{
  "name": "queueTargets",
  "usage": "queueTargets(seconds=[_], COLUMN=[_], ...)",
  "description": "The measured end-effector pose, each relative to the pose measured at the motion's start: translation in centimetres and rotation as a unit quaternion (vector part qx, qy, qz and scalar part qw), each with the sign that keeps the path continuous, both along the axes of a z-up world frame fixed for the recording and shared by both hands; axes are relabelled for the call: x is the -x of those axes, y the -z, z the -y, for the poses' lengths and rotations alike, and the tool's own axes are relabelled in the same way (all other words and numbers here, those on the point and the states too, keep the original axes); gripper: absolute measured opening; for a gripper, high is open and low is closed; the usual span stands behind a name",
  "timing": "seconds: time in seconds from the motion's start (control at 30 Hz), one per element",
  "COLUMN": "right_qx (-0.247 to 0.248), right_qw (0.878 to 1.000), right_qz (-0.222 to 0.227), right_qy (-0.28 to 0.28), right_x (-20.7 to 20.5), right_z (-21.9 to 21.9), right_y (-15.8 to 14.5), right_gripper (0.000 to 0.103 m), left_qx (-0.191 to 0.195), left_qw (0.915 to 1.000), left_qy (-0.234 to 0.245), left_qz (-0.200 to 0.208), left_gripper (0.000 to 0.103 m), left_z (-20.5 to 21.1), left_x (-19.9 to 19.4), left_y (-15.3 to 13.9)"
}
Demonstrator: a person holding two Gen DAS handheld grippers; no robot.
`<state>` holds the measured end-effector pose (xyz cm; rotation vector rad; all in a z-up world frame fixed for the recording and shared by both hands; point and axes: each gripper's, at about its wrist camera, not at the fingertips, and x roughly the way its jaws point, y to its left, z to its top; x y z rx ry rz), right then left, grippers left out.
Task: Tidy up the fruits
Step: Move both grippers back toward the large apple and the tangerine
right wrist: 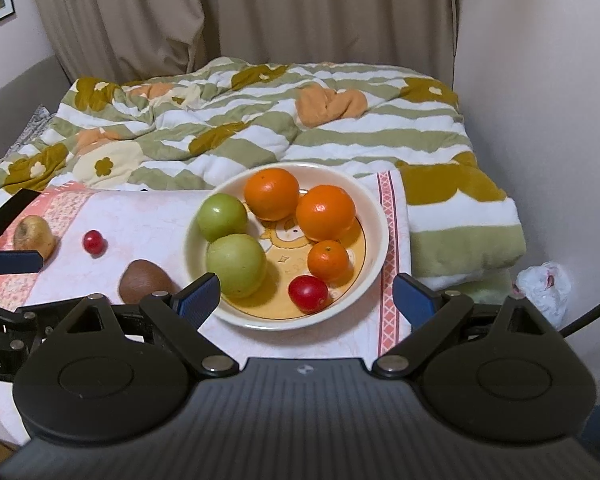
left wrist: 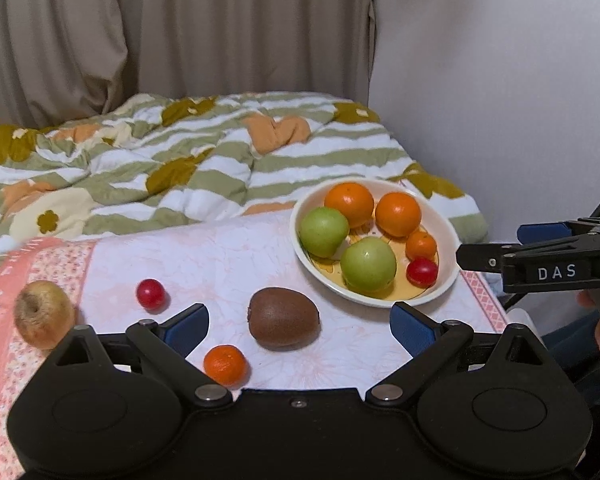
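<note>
Fruits are split between a cream bowl (right wrist: 374, 216) and the pink-patterned cloth (left wrist: 204, 256) that covers the desk. The bowl stands toward the desk's far right corner, close to the cloth's red-banded right edge. It holds two green apples (right wrist: 236, 266) side by side on its left, two large oranges (right wrist: 326, 213) at the back, a small mandarin (right wrist: 328, 261) in front of them and a red cherry tomato (right wrist: 308, 294) at the near rim.

Four pieces lie loose on the cloth, outside the bowl. A brown kiwi (left wrist: 284, 318) sits just left of the bowl, near the middle of the desk. A small tangerine (left wrist: 225, 365) lies toward the near edge, beside the kiwi but apart from it. A second red tomato (left wrist: 151, 294) rests farther left, and a yellowish, blemished apple (left wrist: 44, 314) lies by the left edge.

The left gripper (left wrist: 298, 322) hangs above the near edge with its blue-padded jaws spread wide; the kiwi shows between them, untouched, so nothing is held. The right gripper (right wrist: 306, 300) is over the near side of the bowl, its jaws likewise wide apart and empty, with the fruit below clear of both pads.

Behind the desk lies a bed with a striped, flowered blanket (right wrist: 260, 128), and beige curtains (right wrist: 220, 12) hang beyond.
</note>
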<state>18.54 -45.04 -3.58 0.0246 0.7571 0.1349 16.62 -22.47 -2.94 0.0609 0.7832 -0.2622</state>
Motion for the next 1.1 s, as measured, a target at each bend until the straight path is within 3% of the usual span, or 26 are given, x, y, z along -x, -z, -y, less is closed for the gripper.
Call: queueTargets(seconds=[0.37,0.7,1.1], right_qx=[-0.001,-0.011,-0.032], right_qw=[0.999,0.999,0.998], right_qz=[0.017,0.028,-0.004], right_qy=[-0.031,-0.032,0.045], right_x=[3.7,6.5,7.8], right_z=[-1.8,-6.5,-15.1], right_y=[-4.1,-5.6,-3.5], right_gripper=[0.103,0.103,0.103], left_qx=[0.002,-0.01,-0.018], left_qw=[0.996,0.9907,0.995], left_qy=[-0.074,-0.124,-0.078], left_qz=[0.051,0.055,0.059], left_gripper=[0.099,0.099,0.099], left_z=[-3.5,-11.3,-20.9], left_x=[5.5,7.7,5.2], left_y=[-4.1,-5.1,-4.1])
